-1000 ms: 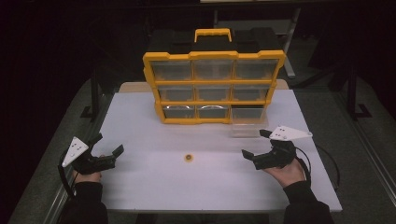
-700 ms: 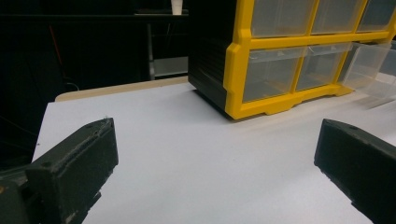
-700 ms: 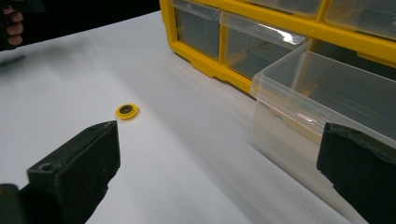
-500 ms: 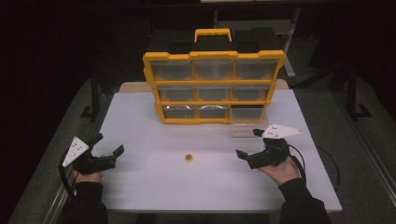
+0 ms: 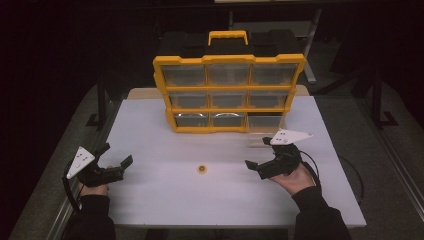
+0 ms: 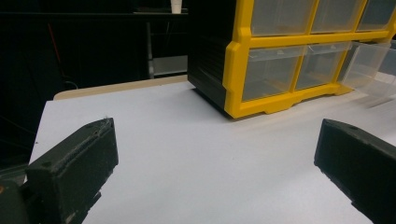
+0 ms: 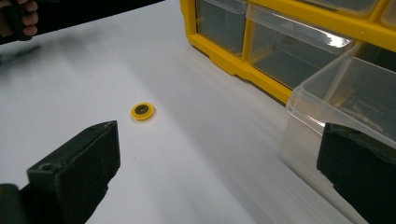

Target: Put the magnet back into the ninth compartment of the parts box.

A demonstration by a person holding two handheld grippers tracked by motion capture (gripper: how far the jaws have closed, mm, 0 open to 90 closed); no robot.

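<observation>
My right claw (image 5: 257, 152) hangs over the table (image 5: 150, 130) with its jaws spread wide and nothing between them. It points left across the white top toward the ring (image 5: 202, 170), a small yellow disc with a dark centre that lies flat near the middle of the table, alone and well apart from both my claws. In the right gripper view the ring (image 7: 142, 111) sits ahead of my left-hand jaw, and the clear drawer (image 7: 345, 121) is just beside my other jaw. That drawer (image 5: 267, 131) is pulled out of the bottom right slot of the organizer (image 5: 229, 60), a yellow-framed box of 9 clear drawers in 3 rows that stands upright at the back of the table. I cannot tell what lies in the drawer.

My left claw (image 5: 118, 154) is released too, jaws wide apart, held low near the left edge of the table. In the left gripper view it looks along the bare top toward the organizer (image 6: 236, 70).
</observation>
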